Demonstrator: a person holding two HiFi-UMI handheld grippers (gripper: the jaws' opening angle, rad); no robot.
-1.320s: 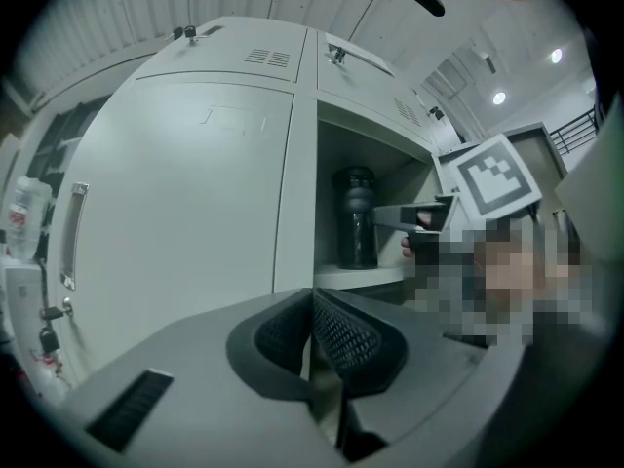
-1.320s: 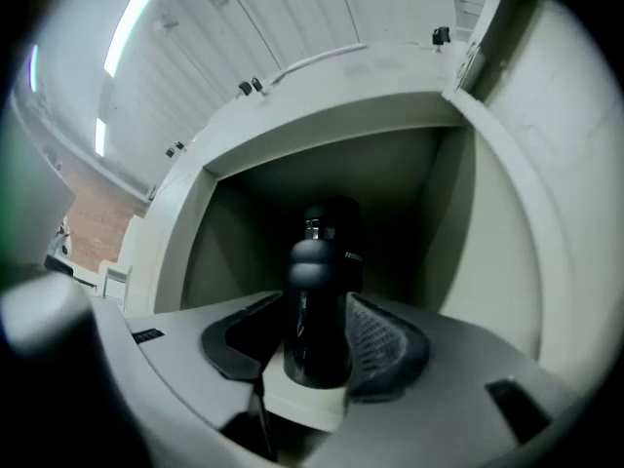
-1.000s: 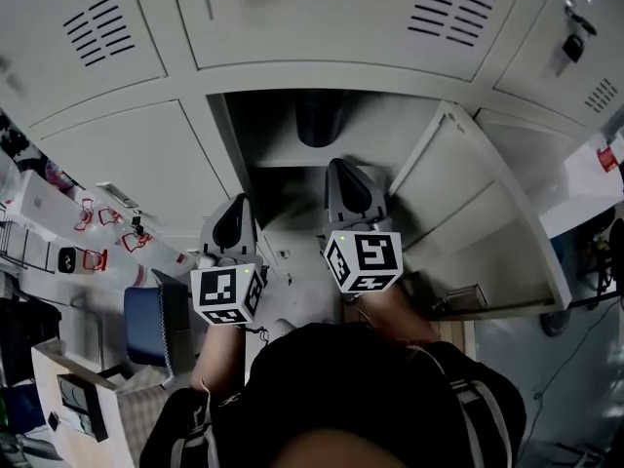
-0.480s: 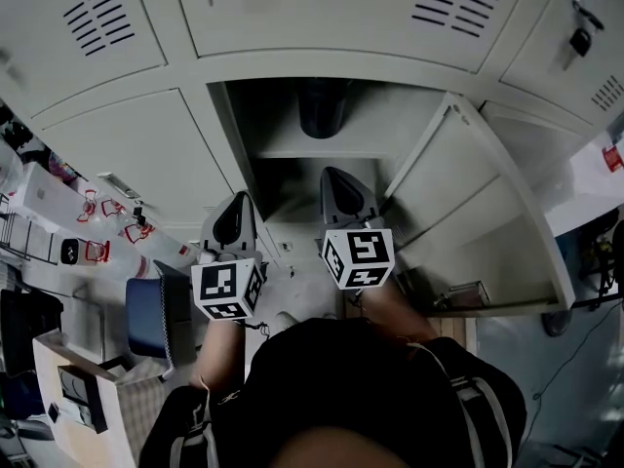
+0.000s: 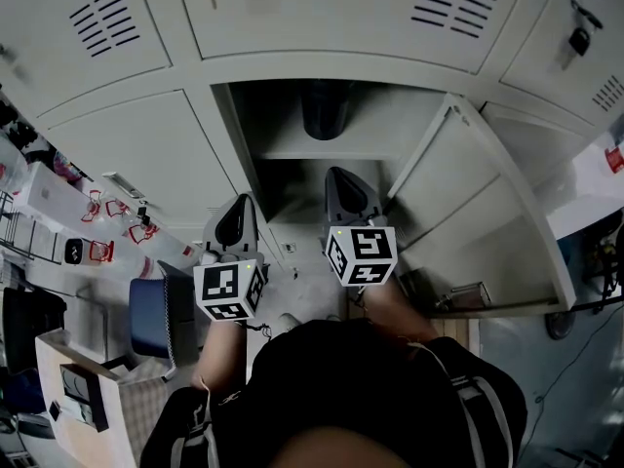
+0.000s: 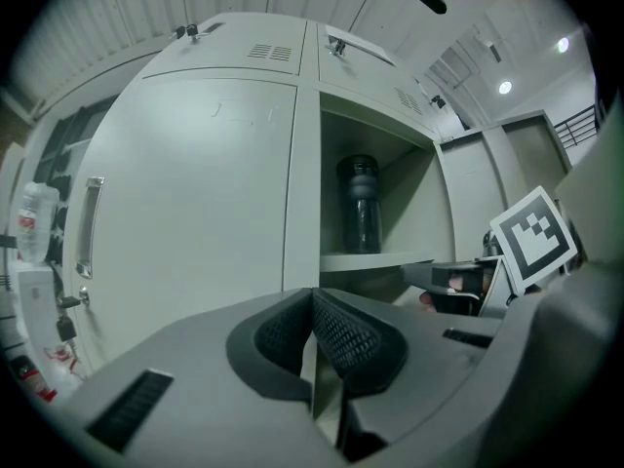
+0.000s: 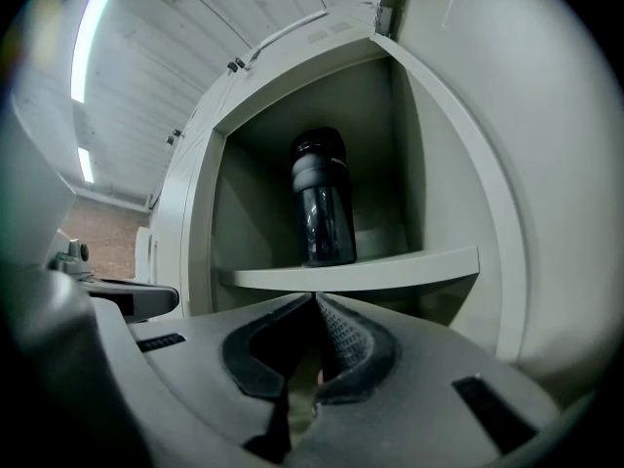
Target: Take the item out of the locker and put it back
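Note:
A dark bottle point(image 5: 325, 110) stands upright on the shelf point(image 7: 361, 273) of the open locker; it shows as the bottle point(image 6: 360, 206) in the left gripper view and fills the middle of the right gripper view point(image 7: 322, 213). My left gripper point(image 5: 238, 201) is held in front of the locker's left edge, jaws shut and empty point(image 6: 313, 295). My right gripper point(image 5: 337, 172) points at the opening just below the shelf, well short of the bottle, its jaws shut with nothing between them point(image 7: 315, 298).
The locker door point(image 5: 487, 213) swings open to the right. Closed locker doors point(image 5: 136, 154) surround the opening, some with keys point(image 5: 575, 42) hanging from them. A blue chair point(image 5: 151, 315) and a cardboard box point(image 5: 83, 398) stand at lower left.
Both grippers stay shut in front of the open locker. The picture has shifted only slightly.

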